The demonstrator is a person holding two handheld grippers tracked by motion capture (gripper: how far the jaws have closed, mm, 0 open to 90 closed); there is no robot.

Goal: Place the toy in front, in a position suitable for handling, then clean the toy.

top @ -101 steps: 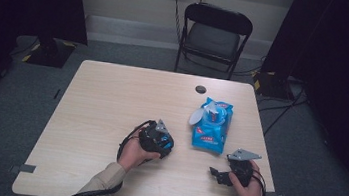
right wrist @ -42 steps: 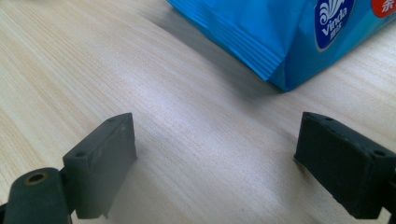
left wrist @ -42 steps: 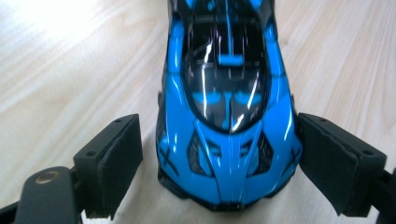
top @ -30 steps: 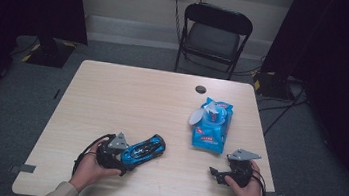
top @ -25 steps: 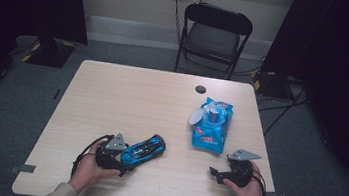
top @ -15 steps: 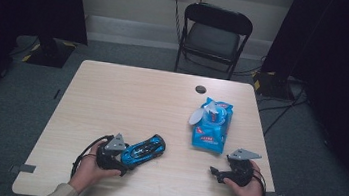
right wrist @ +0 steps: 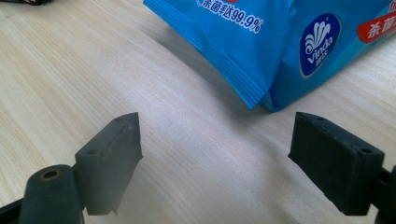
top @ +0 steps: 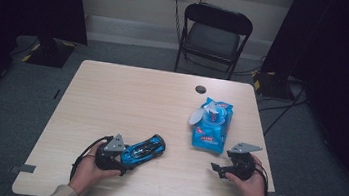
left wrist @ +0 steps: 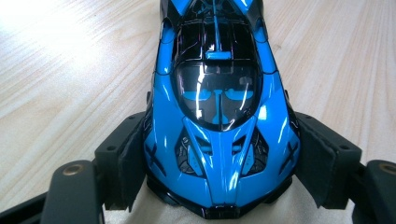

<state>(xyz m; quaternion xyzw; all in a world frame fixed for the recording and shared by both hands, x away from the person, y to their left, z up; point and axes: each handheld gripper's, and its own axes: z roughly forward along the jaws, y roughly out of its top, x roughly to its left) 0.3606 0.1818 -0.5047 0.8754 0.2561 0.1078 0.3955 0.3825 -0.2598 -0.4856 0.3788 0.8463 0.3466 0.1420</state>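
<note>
A glossy blue toy sports car [top: 143, 149] lies on the wooden table [top: 137, 93] near its front left, nose toward my left gripper [top: 124, 156]. In the left gripper view the car [left wrist: 217, 107] sits between the two pads [left wrist: 130, 158], which have just been closing and now touch its flanks by the nose. My left gripper [left wrist: 217, 158] is shut on the car. A blue pack of wet wipes [top: 211, 125] lies right of centre with its flap lifted. My right gripper [top: 217, 167] rests open just in front of the pack [right wrist: 280, 42], and nothing is between the jaws of the right gripper [right wrist: 215, 149].
A small black disc [top: 200, 89] lies near the table's far edge. A black folding chair [top: 212, 37] stands behind the table. Cables run over the floor at the right. Bare wood spreads across the table's left and middle.
Since the oldest frame my left hand has carried the car from the table's middle to the front left. Over the last second both hands have stayed almost still.
</note>
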